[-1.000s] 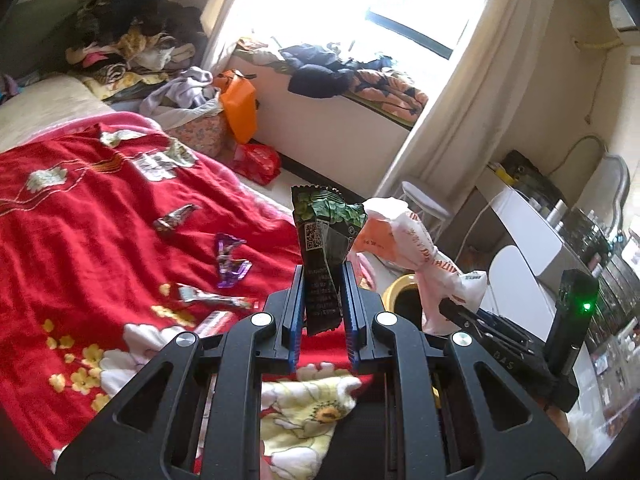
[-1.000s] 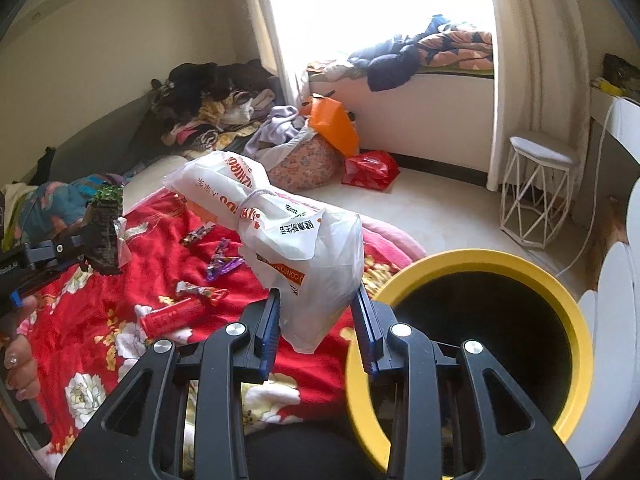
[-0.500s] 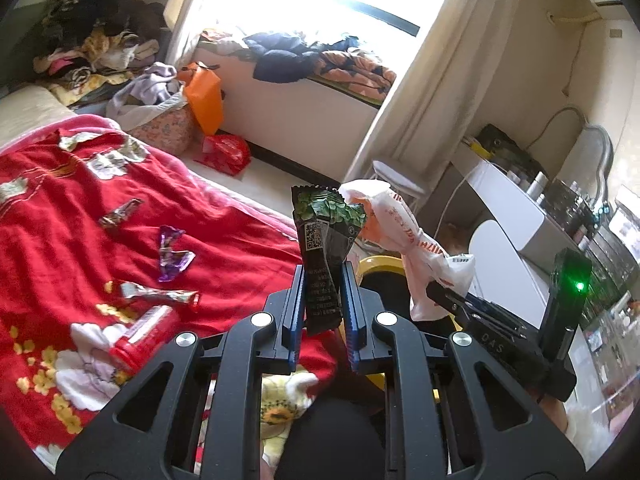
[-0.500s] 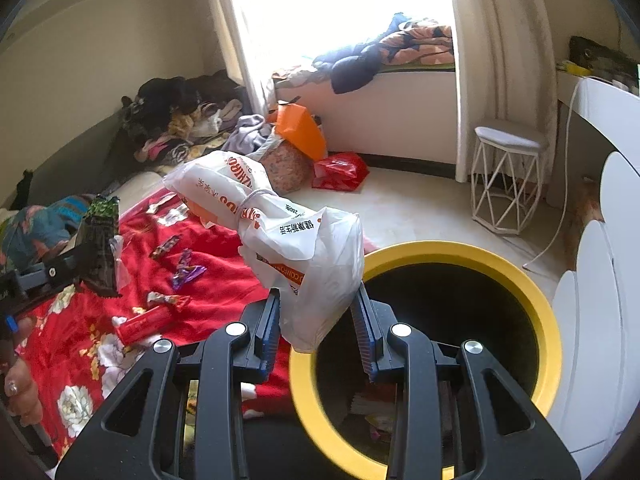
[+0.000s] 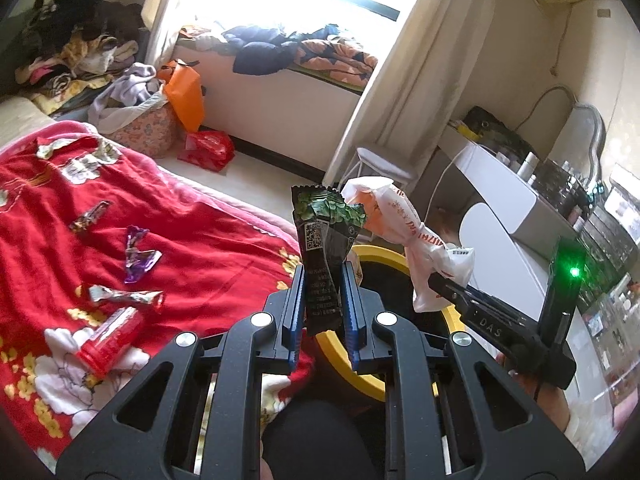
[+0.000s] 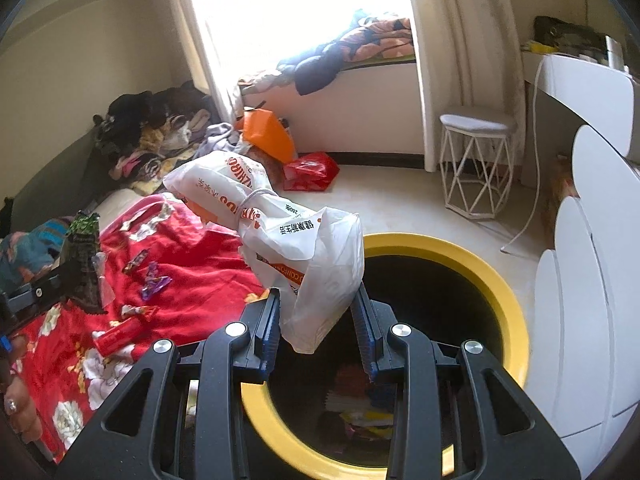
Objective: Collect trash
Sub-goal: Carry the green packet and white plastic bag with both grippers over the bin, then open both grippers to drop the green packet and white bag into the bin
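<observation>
Trash rides in both my grippers: right gripper [image 6: 316, 320] clamps a white plastic bag [image 6: 280, 236] above the yellow bin [image 6: 496, 280] for dropping. Left gripper [image 5: 323, 304] pinches a dark wrapper [image 5: 322, 240] beside that bin, awaiting its turn.

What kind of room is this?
Most likely a lived-in bedroom: a bed under a red floral blanket, clothes heaped on the window ledge, and a white dressing table crowded with bottles.

bin [image 6: 505, 292]: yellow rim, black inside
bag [image 6: 304, 248]: white, orange print
wrapper [image 5: 326, 240]: black, green leaves
blanket [image 5: 208, 248]: red, white and yellow flowers
stool [image 6: 476, 168]: white
</observation>
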Demonstrator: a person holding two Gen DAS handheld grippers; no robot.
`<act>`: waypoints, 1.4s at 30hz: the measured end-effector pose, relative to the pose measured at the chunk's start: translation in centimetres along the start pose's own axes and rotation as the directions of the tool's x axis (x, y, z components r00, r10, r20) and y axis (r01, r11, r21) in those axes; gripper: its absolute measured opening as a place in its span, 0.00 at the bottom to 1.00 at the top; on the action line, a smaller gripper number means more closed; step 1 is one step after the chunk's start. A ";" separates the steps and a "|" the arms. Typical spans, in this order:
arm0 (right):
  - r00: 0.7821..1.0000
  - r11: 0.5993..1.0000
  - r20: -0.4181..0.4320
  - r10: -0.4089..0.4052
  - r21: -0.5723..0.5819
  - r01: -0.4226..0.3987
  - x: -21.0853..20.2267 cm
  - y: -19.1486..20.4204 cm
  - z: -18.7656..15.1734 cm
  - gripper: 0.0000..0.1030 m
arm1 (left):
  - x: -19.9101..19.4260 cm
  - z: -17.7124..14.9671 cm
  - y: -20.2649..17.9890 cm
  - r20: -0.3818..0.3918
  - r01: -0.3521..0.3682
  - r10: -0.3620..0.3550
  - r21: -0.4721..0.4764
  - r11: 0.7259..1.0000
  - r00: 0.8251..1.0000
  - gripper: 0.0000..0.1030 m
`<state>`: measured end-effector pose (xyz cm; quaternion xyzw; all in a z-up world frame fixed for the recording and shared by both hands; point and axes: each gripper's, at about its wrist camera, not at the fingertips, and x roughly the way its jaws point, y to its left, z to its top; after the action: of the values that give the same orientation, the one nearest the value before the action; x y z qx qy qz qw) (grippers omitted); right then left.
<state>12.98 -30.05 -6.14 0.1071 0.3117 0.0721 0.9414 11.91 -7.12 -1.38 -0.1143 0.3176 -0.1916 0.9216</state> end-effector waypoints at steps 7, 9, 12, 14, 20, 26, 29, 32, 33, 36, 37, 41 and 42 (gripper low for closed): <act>0.999 0.998 -0.007 -0.044 0.040 0.044 -0.1 -2.1 -0.2 0.30 | 1.2 -0.2 -1.3 -0.021 0.015 -0.015 0.020 1.000 1.000 0.12; 0.998 0.997 -0.008 -0.054 0.049 0.055 -0.1 -2.7 -0.3 0.30 | 1.4 -0.2 -1.6 -0.026 0.019 -0.019 0.025 1.000 0.999 0.12; 0.997 0.995 -0.014 -0.072 0.069 0.073 0.0 -3.6 -0.3 0.30 | 2.0 -0.3 -2.3 -0.035 0.026 -0.025 0.039 0.999 0.999 0.12; 0.996 0.993 -0.017 -0.083 0.078 0.084 0.0 -4.3 -0.4 0.30 | 2.4 -0.4 -2.6 -0.040 0.029 -0.028 0.045 0.999 0.999 0.12; 0.993 0.987 -0.033 -0.114 0.109 0.117 0.2 -5.7 -0.7 0.30 | 3.6 -0.7 -3.6 -0.062 0.039 -0.035 0.066 0.997 0.997 0.12; 0.988 0.981 -0.049 -0.146 0.126 0.151 0.4 -6.5 -0.9 0.30 | 4.9 -1.1 -4.4 -0.092 0.049 -0.041 0.087 0.995 0.995 0.12; 0.985 0.977 -0.061 -0.159 0.136 0.166 0.5 -7.1 -1.1 0.30 | 5.7 -1.4 -4.8 -0.107 0.053 -0.043 0.096 0.994 0.993 0.12; 0.982 0.972 -0.078 -0.171 0.146 0.181 0.8 -7.7 -1.3 0.30 | 6.5 -1.6 -5.1 -0.126 0.058 -0.045 0.098 0.994 0.991 0.12; 0.981 0.972 -0.082 -0.173 0.149 0.184 0.8 -7.8 -1.3 0.30 | 6.7 -1.7 -5.2 -0.131 0.059 -0.046 0.097 0.994 0.990 0.12; 0.979 0.968 -0.093 -0.180 0.159 0.193 0.9 -8.3 -1.6 0.30 | 7.5 -1.9 -5.4 -0.147 0.063 -0.048 0.099 0.993 0.988 0.12; 0.978 0.968 -0.097 -0.182 0.159 0.196 0.9 -8.4 -1.7 0.30 | 7.8 -2.1 -5.5 -0.154 0.064 -0.048 0.098 0.993 0.987 0.12; 0.977 0.965 -0.107 -0.185 0.167 0.201 1.1 -8.9 -1.9 0.30 | 8.6 -2.4 -5.5 -0.174 0.064 -0.046 0.098 0.993 0.984 0.12; 0.977 0.965 -0.108 -0.185 0.170 0.201 1.1 -9.1 -2.0 0.31 | 8.7 -2.5 -5.7 -0.177 0.063 -0.044 0.100 0.993 0.983 0.12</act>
<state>13.32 -38.27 -10.55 0.1574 0.3686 -0.0436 0.9152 15.08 -16.16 -6.18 -0.0569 0.3835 -0.2420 0.8895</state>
